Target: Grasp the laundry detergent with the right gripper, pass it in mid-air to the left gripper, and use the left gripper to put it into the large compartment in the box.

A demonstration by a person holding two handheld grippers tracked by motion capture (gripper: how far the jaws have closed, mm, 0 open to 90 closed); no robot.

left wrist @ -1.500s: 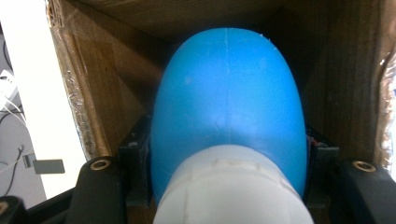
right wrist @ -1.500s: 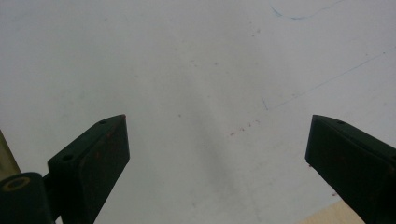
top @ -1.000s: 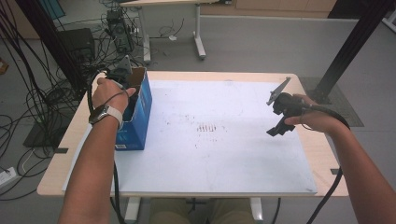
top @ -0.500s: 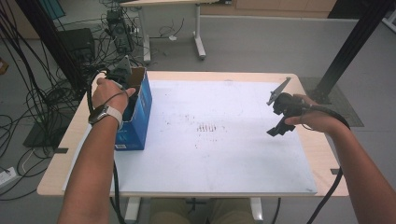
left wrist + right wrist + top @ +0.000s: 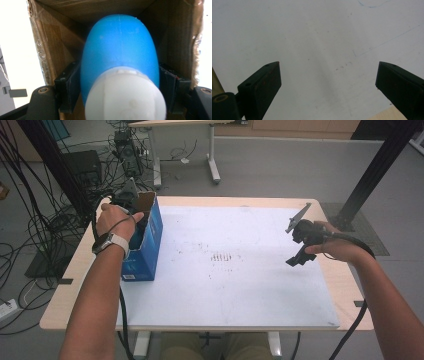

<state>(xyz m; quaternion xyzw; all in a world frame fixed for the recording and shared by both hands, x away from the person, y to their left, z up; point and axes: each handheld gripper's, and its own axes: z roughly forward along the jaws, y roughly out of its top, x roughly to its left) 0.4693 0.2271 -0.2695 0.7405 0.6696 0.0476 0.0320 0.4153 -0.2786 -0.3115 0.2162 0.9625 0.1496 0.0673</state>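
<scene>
From above, my left gripper [image 5: 131, 212] is plunged into the open top of the blue cardboard box [image 5: 145, 250] standing at the far left of the table [image 5: 75, 285], my left hand [image 5: 116, 220] wrapped around it, while my right gripper [image 5: 299, 251] hangs over the right side of the white mat [image 5: 225, 295], well apart from the box. Looking along the left gripper, a blue bottle with a white cap [image 5: 120, 62] sits between my two jaws inside the box's brown walls, cap end toward me; the jaws have just been opening, and they stand on either side of the blue body so close that I cannot tell whether the pads press on it or merely touch it. Looking along the right gripper, my jaws are spread wide with nothing between them, only the scuffed mat below and a sliver of wooden tabletop at the near corner. The risk I judge from here: the bottle is smooth and rounded, so a light hold could let it slide out or tip against the cardboard as I lift. The box looks light too, and a snag on its flap could drag or topple it off the left edge.
</scene>
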